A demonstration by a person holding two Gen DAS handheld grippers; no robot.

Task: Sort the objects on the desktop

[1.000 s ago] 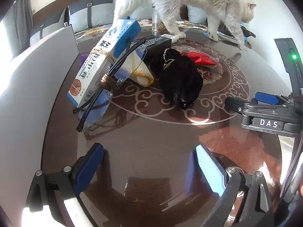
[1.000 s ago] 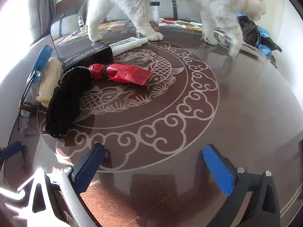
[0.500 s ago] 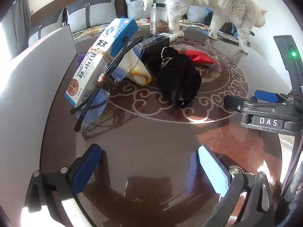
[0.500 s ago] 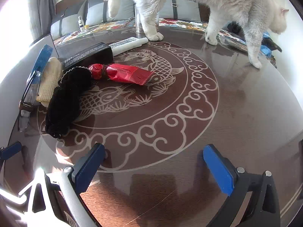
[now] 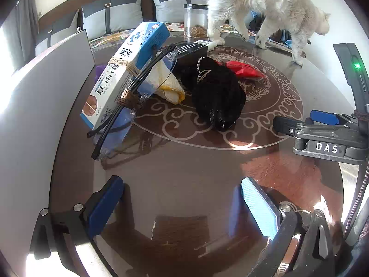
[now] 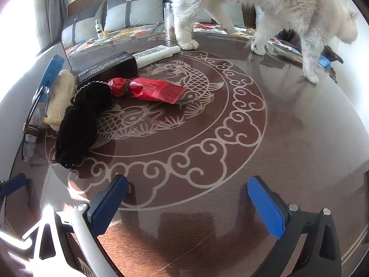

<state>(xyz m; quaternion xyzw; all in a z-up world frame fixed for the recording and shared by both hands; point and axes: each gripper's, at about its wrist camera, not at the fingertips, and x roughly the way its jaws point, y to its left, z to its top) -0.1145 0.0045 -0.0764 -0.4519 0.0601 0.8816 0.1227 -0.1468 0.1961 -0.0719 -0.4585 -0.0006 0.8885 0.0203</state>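
Observation:
A pile lies at the left of the round brown table (image 6: 288, 143): a blue-and-white box (image 5: 122, 73) with black-framed glasses (image 5: 129, 92) leaning on it, a yellow cloth (image 5: 170, 87), a black pouch (image 5: 219, 94), a red packet (image 6: 152, 88), a black box (image 6: 106, 68) and a white tube (image 6: 156, 54). My left gripper (image 5: 182, 200) stands open over bare table in front of the pile. My right gripper (image 6: 186, 200) is open too, nearer the table's middle, with nothing between its fingers. The right gripper's body (image 5: 327, 136) shows at the right of the left wrist view.
A white cat (image 6: 265, 4) walks on the far side of the table. A clear jar (image 5: 194, 23) stands behind the pile. A grey panel (image 5: 30, 106) rises along the table's left edge. Grey cushions (image 5: 120, 13) and a patterned seat lie beyond.
The cat has walked rightward along the far side of the table, uncovering the jar. Both grippers have stayed open and almost still; the objects have not moved.

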